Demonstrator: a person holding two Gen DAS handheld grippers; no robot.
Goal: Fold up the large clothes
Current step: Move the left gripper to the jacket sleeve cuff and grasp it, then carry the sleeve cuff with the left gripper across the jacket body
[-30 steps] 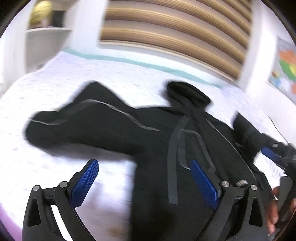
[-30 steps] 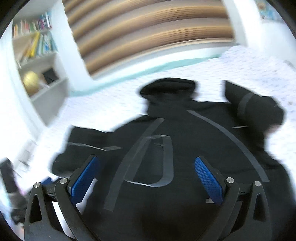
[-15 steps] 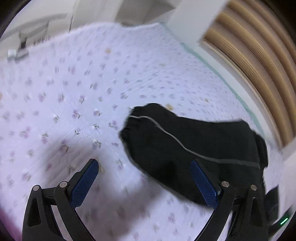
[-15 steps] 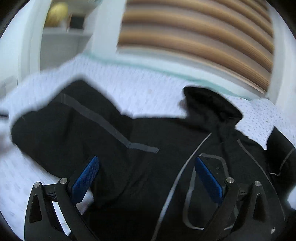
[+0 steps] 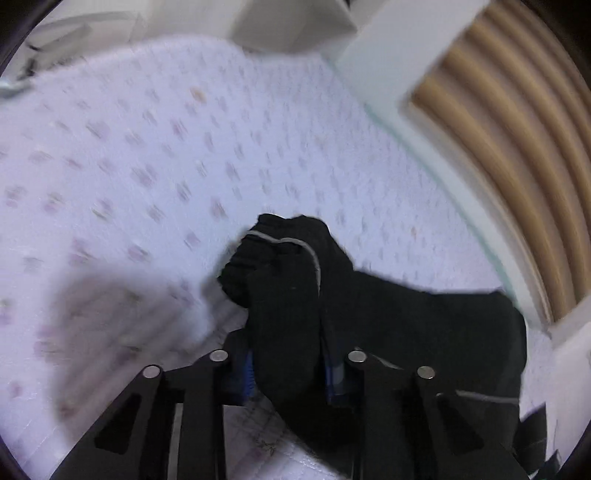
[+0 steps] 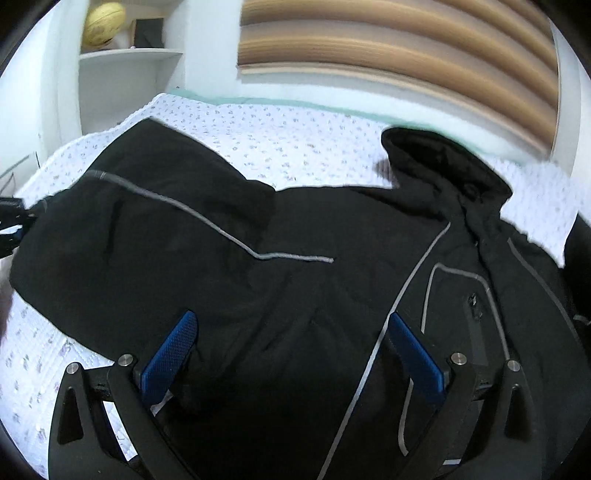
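Observation:
A black jacket (image 6: 295,280) with thin grey stripes lies spread on the bed, collar (image 6: 443,162) toward the headboard. In the left wrist view my left gripper (image 5: 288,365) is shut on the jacket's sleeve cuff (image 5: 284,266), which bunches up between the blue pads. In the right wrist view that sleeve (image 6: 140,206) stretches to the left, where the left gripper (image 6: 11,225) shows at the frame edge. My right gripper (image 6: 291,350) is open and hovers over the jacket's body, its blue pads (image 6: 170,358) apart and empty.
The bed (image 5: 147,147) has a white cover with small floral print. A striped wooden headboard (image 6: 406,48) and white wall stand behind it. A white shelf (image 6: 129,55) with a yellow ball (image 6: 103,22) is at the far left.
My left gripper has closed on the sleeve cuff, which it was only framing half a second ago. My right gripper stayed open and shifted a little over the jacket body.

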